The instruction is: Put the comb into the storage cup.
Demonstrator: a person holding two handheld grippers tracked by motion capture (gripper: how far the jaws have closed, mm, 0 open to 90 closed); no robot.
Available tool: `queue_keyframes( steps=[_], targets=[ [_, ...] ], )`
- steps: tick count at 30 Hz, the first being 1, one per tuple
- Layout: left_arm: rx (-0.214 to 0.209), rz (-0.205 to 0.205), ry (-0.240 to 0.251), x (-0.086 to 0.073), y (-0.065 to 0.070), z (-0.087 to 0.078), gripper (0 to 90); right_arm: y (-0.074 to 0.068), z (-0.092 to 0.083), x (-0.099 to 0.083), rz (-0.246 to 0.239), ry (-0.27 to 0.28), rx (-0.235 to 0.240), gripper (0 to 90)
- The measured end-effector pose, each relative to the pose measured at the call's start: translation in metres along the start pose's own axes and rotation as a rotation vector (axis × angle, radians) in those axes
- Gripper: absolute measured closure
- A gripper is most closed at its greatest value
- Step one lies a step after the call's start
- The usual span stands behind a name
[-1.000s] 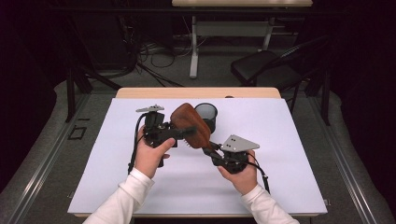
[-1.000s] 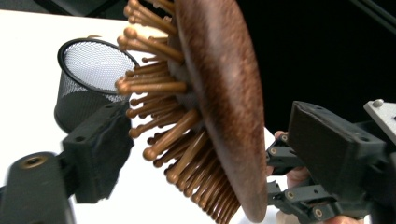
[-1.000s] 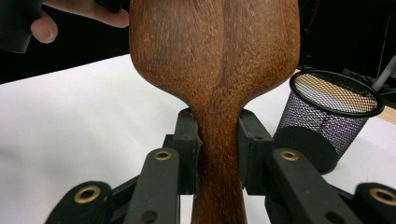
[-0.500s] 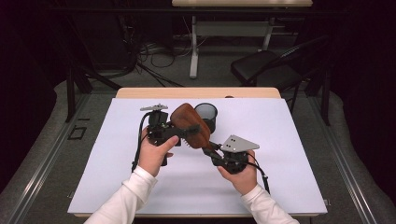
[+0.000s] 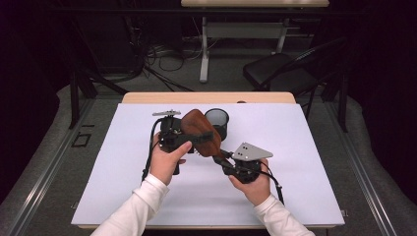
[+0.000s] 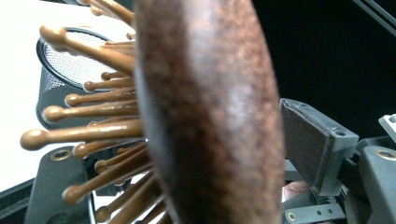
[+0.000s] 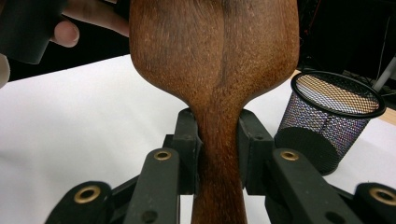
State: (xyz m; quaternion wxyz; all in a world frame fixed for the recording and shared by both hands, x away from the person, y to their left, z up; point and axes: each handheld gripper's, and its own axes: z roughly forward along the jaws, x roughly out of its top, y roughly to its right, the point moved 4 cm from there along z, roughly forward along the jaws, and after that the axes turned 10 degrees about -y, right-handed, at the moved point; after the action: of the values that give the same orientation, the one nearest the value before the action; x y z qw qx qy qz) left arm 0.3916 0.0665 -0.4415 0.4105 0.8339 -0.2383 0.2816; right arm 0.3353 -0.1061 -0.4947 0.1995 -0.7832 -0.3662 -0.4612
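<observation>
Hairbrush (image 5: pixel 200 132) hangs above the white table (image 5: pixel 305 167) beside the mesh cup (image 5: pixel 217 121), right gripper (image 7: pixel 218 154) clamped on its handle. Left gripper (image 5: pixel 183 140) has been closing around the head; it should squeeze gently, sparing the bristles (image 6: pixel 88 112).

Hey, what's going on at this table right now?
A person holds a wooden hairbrush above the white table with two hand-held grippers. The right gripper is clamped on its handle. The left gripper has just been closing around the head, one jaw not yet touching. A black mesh cup stands just behind.
</observation>
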Motion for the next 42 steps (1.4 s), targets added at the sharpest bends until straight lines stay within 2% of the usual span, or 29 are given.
queue_keyframes(
  steps=[11, 19, 27, 36, 42],
  targets=[
    [-0.005, -0.011, -0.001, -0.0001, -0.0003, -0.0003, 28.1, -0.0002, -0.0001, -0.0001, -0.002, 0.004, -0.001, 72.4],
    [-0.015, -0.052, 0.026, 0.0002, -0.0012, -0.0014, 34.3, 0.0004, -0.0008, 0.0, -0.001, 0.01, -0.002, 72.3],
    [-0.02, -0.071, 0.023, 0.0002, -0.0023, -0.0014, 35.5, 0.0006, 0.0006, -0.0015, -0.004, 0.008, -0.002, 72.4],
    [-0.016, -0.084, 0.029, -0.0004, -0.0036, -0.0028, 41.3, 0.0002, 0.0022, -0.0032, -0.01, 0.005, -0.007, 72.4],
    [-0.031, -0.105, 0.028, -0.0019, -0.0047, -0.0032, 42.9, -0.0002, 0.003, -0.0037, -0.02, 0.005, -0.011, 72.4]
  ],
)
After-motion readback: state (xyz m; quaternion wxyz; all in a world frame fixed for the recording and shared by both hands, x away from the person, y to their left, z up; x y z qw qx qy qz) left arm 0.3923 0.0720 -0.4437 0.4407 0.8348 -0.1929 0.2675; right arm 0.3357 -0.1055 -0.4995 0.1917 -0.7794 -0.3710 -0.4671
